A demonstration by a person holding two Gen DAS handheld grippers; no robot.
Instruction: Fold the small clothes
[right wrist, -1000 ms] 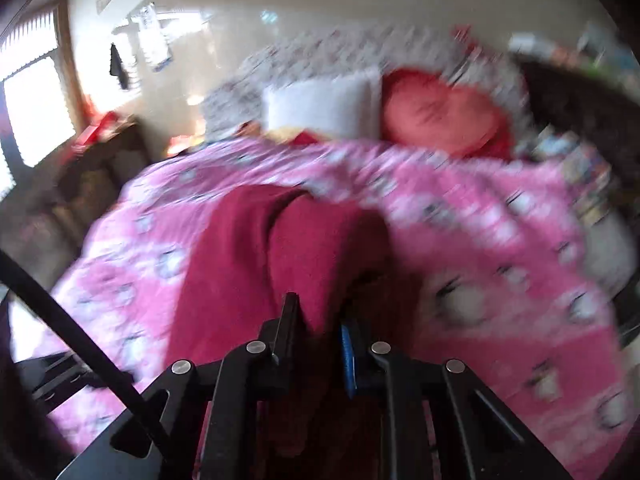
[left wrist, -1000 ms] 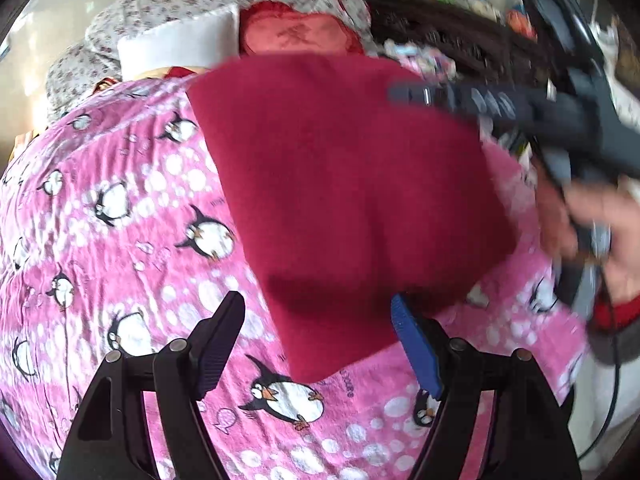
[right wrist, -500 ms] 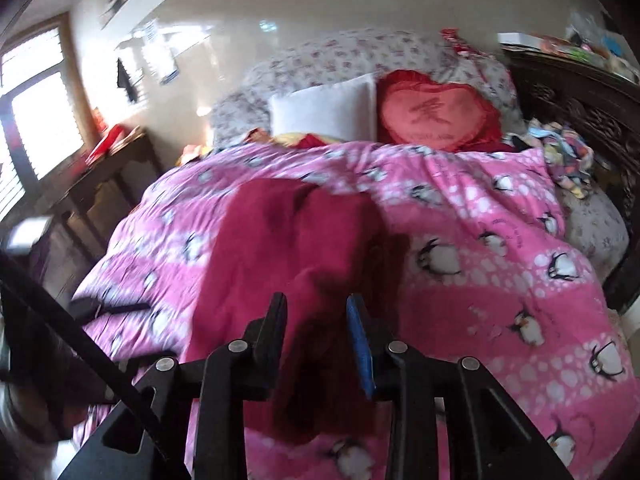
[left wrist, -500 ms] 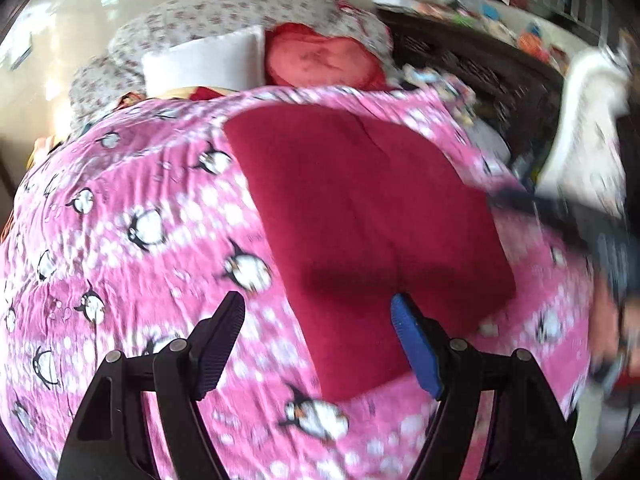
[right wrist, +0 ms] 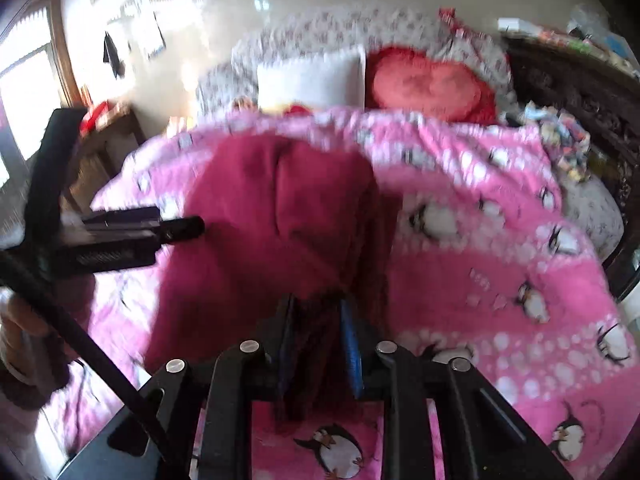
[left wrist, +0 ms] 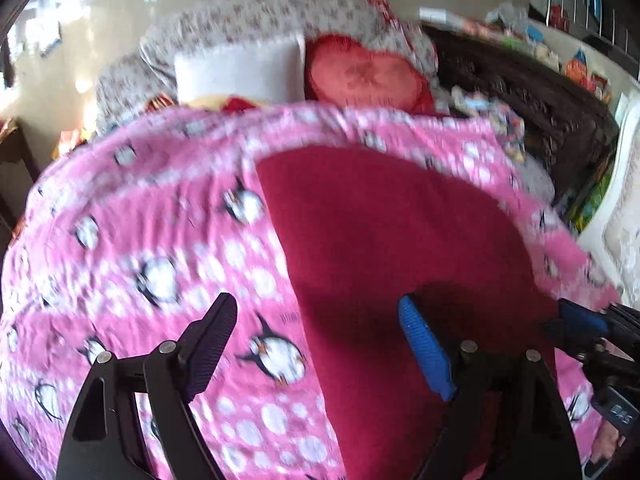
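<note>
A dark red cloth (left wrist: 384, 248) lies spread on a pink blanket (left wrist: 132, 240) w/ a penguin and white-dot print, covering the bed. In the left wrist view the left gripper (left wrist: 320, 344) hovers over the near edge of the cloth w/ jaws spread wide, nothing between them; its black finger (left wrist: 210, 336) is above the blanket and its blue-padded finger (left wrist: 424, 348) above the cloth. In the right wrist view the right gripper (right wrist: 318, 344) has its jaws nearly closed, pinching a bunched fold at the near edge of the cloth (right wrist: 280, 216); the fabric rises in a hump just beyond the fingers and hangs down between them. The left gripper (right wrist: 176, 228) shows at the left of that view, side-on, over the cloth's left edge. The right gripper's blue tip (left wrist: 580, 320) shows at the right edge of the left wrist view. At the head of the bed: a white pillow (left wrist: 240, 68) and beside it a red heart-shaped cushion (left wrist: 368, 76) w/ a faint mark on it, too blurred to read. Small dark print on the blanket near the cloth edge is also unreadable. A dark carved wood bedside (right wrist: 580, 88) runs along the right, w/ clutter on top. Both views are motion-blurred.
</note>
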